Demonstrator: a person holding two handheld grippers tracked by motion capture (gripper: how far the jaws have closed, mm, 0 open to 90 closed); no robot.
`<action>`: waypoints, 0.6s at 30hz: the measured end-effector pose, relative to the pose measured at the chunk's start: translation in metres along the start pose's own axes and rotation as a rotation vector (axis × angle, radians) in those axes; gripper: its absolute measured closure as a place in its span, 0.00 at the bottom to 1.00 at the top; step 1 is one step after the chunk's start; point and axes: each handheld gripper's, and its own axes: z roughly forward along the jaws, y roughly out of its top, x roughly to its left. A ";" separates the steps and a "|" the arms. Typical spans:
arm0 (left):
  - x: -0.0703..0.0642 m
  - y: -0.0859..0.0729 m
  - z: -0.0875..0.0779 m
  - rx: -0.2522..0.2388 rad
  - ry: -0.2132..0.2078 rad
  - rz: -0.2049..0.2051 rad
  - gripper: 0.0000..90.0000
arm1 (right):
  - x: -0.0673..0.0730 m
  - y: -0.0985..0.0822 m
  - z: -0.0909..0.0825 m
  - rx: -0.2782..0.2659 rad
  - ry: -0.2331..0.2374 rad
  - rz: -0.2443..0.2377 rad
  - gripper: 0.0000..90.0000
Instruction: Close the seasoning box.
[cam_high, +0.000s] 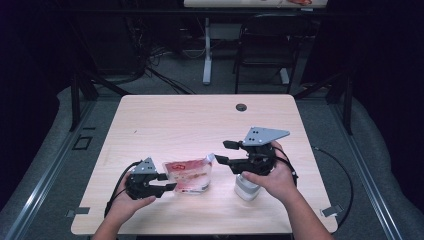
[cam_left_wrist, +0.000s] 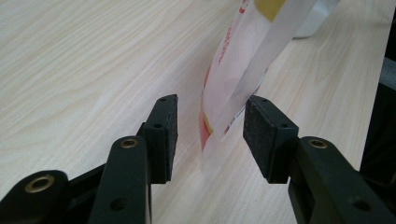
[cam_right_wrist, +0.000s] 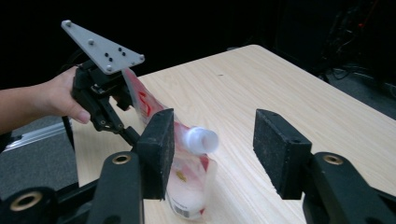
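Pouch (cam_high: 190, 176), a red-and-white spouted refill pack, stands near the front middle of the pale wood surface (cam_high: 175, 120), between the two grippers. From the high view, the left gripper (cam_high: 169, 183) sits at the pouch's left edge and the right gripper (cam_high: 222, 152) hovers just past its upper right corner, where the small white spout (cam_high: 210, 158) points; a white cap-like object (cam_high: 247, 188) rests on the surface under the right hand (cam_high: 274, 179). The left gripper view adds what the high view cannot settle: the pouch's sealed edge (cam_left_wrist: 233, 88) rises between the two black pads (cam_left_wrist: 268, 135), with clear gaps on both sides, so the jaws stand wide and grip nothing. The right gripper view shows the spout (cam_right_wrist: 201, 140) lying between its own pads (cam_right_wrist: 156, 149), nearer the left one, again with open space and no hold. That view also shows the left gripper (cam_right_wrist: 122, 132) farther off with its grey three-cornered plate, at the pouch's far end.
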 end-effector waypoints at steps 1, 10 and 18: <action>0.000 0.000 0.000 0.005 0.004 0.002 0.61 | -0.001 -0.001 -0.002 -0.003 -0.008 0.002 0.53; 0.002 -0.005 -0.005 -0.005 0.019 -0.017 0.62 | -0.008 -0.014 -0.022 -0.041 -0.074 0.050 0.53; 0.003 -0.010 -0.008 -0.012 0.012 -0.028 0.62 | -0.017 -0.023 -0.040 -0.066 -0.124 0.084 0.57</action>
